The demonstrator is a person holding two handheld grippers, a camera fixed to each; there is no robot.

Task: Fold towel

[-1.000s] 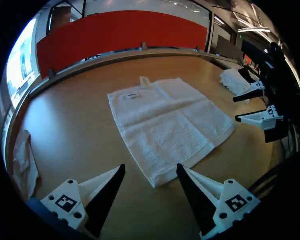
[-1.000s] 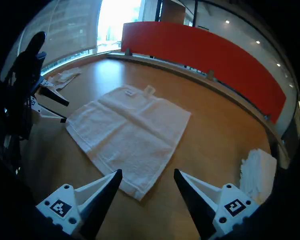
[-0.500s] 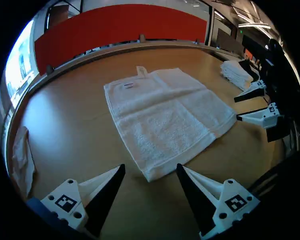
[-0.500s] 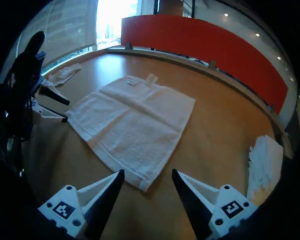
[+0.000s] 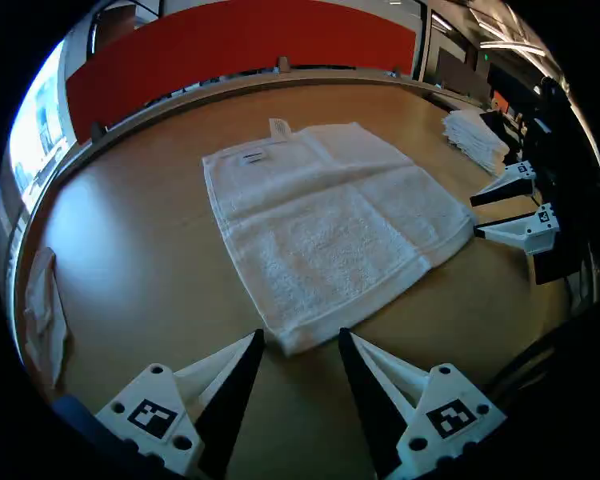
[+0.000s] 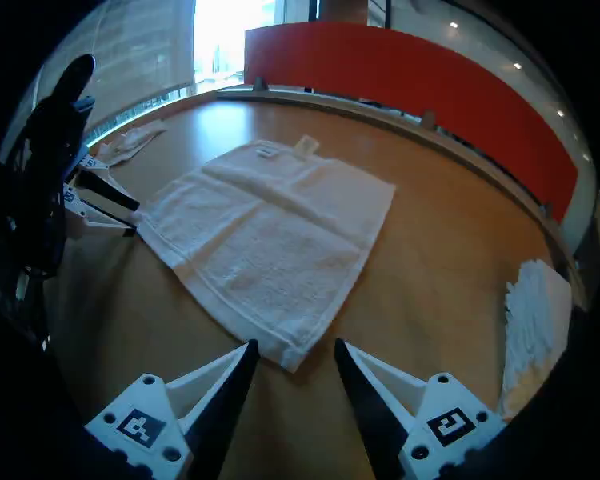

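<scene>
Office: red desk partition point(image 5: 244, 48), windows point(image 6: 228, 40)

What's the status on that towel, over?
Left gripper open, astride a near corner of the towel. Right gripper open astride another corner. Lying flat, unfolded. White stack off aside.

Both views low over table point(image 5: 124, 240), close, facing neighbouring towel point(image 5: 332, 216) corners, towel shared
</scene>
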